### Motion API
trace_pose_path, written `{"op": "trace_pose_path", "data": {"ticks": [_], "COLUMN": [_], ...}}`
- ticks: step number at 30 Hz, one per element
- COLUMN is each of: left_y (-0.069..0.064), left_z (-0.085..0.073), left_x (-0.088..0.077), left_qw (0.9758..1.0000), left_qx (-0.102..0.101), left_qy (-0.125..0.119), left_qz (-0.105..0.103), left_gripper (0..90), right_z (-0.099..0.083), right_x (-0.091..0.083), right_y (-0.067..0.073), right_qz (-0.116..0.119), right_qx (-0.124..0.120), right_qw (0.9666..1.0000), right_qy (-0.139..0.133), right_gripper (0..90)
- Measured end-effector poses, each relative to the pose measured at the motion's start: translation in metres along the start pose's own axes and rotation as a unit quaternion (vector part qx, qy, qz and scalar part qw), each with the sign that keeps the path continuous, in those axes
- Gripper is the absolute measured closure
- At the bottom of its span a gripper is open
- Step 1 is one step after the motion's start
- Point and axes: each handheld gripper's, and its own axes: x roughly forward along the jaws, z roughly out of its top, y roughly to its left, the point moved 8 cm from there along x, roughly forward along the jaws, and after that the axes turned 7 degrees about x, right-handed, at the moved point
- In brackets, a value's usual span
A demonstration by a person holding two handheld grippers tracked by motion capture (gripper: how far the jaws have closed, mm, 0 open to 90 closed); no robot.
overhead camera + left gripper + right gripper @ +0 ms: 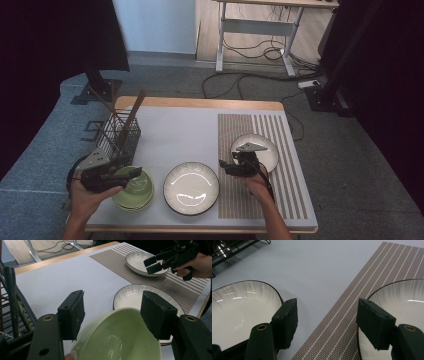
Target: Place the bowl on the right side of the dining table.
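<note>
Green bowl: directly under left hand-held gripper, rim between jaws.
Jaws: wide apart, gripping nothing.
Right hand-held gripper: agape, empty.

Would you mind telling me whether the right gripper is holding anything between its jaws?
No, the right gripper has its jaws open with nothing between them, above the gap between the two white plates.

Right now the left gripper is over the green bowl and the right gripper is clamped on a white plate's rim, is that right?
Not quite. The right gripper is open, with bare mat between its jaws and a white plate to each side, as the right gripper view shows. The left gripper is over the green bowl.
</note>
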Motion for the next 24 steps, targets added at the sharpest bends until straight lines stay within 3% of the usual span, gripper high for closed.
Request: {"op": "trace_pose_path", "data": {"ticks": [24], "left_y": [0.012], "left_z": [-0.012], "left_x": [-0.006], "left_qw": [0.9998], "left_qx": [-0.02], "left_qy": [0.007], "left_qz": [0.006], "left_gripper": [36.0], "right_z": [-0.001], "right_x": [0.001], "right_y": [-0.001], "right_qz": [-0.002], "right_qx": [0.0], "right_qw": [1.0], "right_qy": [0.005], "right_gripper": [33.8]}}
